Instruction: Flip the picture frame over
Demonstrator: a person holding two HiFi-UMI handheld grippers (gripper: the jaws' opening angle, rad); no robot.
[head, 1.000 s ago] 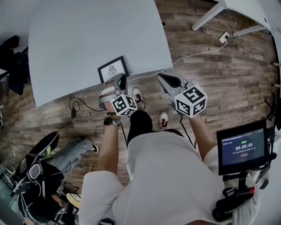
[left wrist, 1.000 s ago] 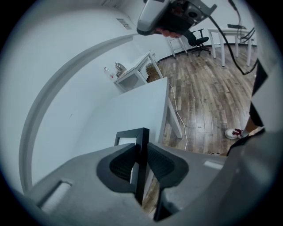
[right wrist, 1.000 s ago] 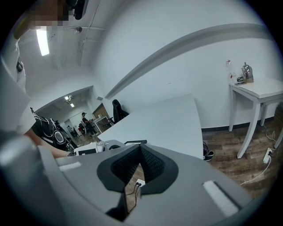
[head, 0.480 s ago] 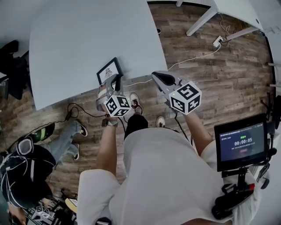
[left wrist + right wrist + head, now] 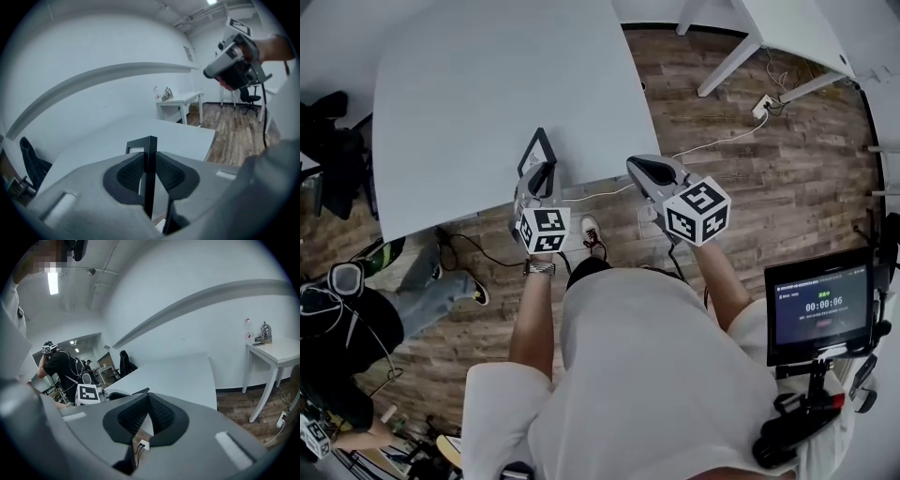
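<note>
A black picture frame (image 5: pixel 534 150) stands on its edge above the near edge of the white table (image 5: pixel 487 75), turned so only its thin side shows. My left gripper (image 5: pixel 540 172) is shut on its lower edge. In the left gripper view the frame (image 5: pixel 149 145) rises upright between the ribbed pads (image 5: pixel 131 174), which press on both sides of it. My right gripper (image 5: pixel 639 165) hovers over the wooden floor to the right of the table corner, apart from the frame. Its pads (image 5: pixel 161 414) meet at the tip with nothing between them.
A monitor on a stand (image 5: pixel 820 305) is at the lower right. A second white table (image 5: pixel 787 23) with slanted legs and a power strip (image 5: pixel 759 108) with cable lie at the top right. A black chair (image 5: pixel 328 141) and a seated person (image 5: pixel 347 319) are at the left.
The frame has gone from lying face up at the table's edge to standing on its side, lifted in my left gripper, which rolled. Both grippers rose a little.
</note>
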